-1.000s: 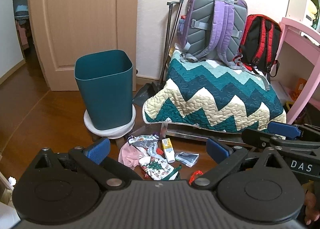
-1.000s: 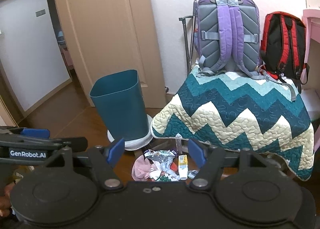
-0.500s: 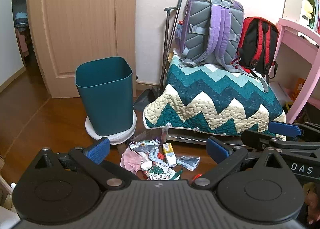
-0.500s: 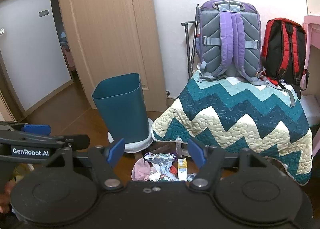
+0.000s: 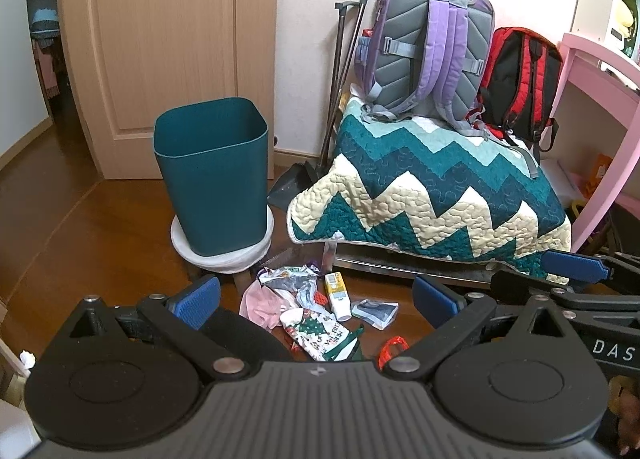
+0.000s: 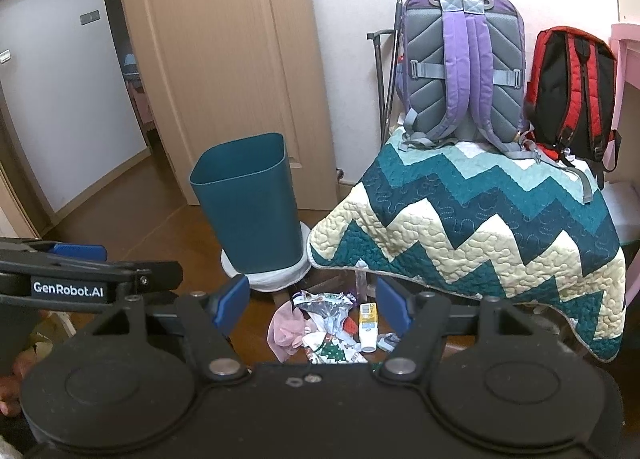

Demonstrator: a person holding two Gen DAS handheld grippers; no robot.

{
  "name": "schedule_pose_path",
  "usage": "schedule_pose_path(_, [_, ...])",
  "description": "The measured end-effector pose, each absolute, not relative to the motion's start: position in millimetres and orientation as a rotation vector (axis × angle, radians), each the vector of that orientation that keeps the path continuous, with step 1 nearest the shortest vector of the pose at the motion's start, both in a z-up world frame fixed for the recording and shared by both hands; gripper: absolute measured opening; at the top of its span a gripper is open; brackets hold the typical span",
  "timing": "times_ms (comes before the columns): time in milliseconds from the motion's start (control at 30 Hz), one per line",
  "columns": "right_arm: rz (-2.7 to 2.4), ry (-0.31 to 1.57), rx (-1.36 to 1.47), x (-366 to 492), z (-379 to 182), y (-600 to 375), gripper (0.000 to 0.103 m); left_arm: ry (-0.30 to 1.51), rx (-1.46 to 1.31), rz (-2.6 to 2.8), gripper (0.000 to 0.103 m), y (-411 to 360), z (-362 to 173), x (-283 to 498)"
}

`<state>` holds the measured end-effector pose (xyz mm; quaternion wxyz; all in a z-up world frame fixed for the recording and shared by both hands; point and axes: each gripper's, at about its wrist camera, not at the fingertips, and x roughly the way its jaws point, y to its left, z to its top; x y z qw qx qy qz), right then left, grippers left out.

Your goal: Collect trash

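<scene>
Left gripper (image 5: 316, 299): blue-padded fingers (image 5: 198, 297) spread wide, nothing between them, touching nothing. Right gripper (image 6: 312, 301): blue-padded fingers (image 6: 232, 299) also wide apart, empty, no contact. Both held side by side above the floor, aimed at the trash; each shows in the other's view at the frame edge.

Trash pile on the brown wooden floor (image 5: 100, 239), framed between the fingers of both grippers: crumpled pink cloth-like wad (image 5: 262, 303), crinkled silver-and-purple foil wrapper (image 5: 290, 277), small yellow-and-white drink carton (image 5: 337, 295) lying on its side, white wrapper with green tree print (image 5: 320, 333), small grey-blue flat packet (image 5: 374, 309), red scrap of plastic (image 5: 392, 347) nearest the left gripper body. Pieces touch or overlap, except the packet and red scrap, slightly apart.

Dark teal square plastic waste bin (image 5: 212, 175) stands upright on a low round white stool (image 5: 222, 255), just behind and left of the pile; inside not visible.

Right of the bin: teal, cream and white zigzag quilt (image 5: 432, 195) draped over a low frame, edge hanging just behind the pile. Purple-and-grey backpack (image 5: 428, 47) and red-and-black backpack (image 5: 520, 83) stand on it against the wall. Dark long-handled dustpan (image 5: 292, 183) leans between bin and quilt. Beige wooden door (image 6: 224, 59) behind the bin. Pink desk (image 5: 592, 99) at far right.
</scene>
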<state>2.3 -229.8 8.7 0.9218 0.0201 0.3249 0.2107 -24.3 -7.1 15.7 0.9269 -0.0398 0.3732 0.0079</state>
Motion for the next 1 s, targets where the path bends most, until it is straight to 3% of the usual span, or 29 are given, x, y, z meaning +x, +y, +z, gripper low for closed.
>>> schedule_pose_path(733, [0.439,0.725,0.015,32.1,-9.4,-226.5,0.070,0.831,-0.128,0.015,0.103,5.5,-5.1,3.6])
schedule_pose_path(1000, [0.344,0.844,0.056,102.8,-64.8,-246.6,0.070,0.905,-0.156,0.006,0.103,15.8,-42.7,70.2])
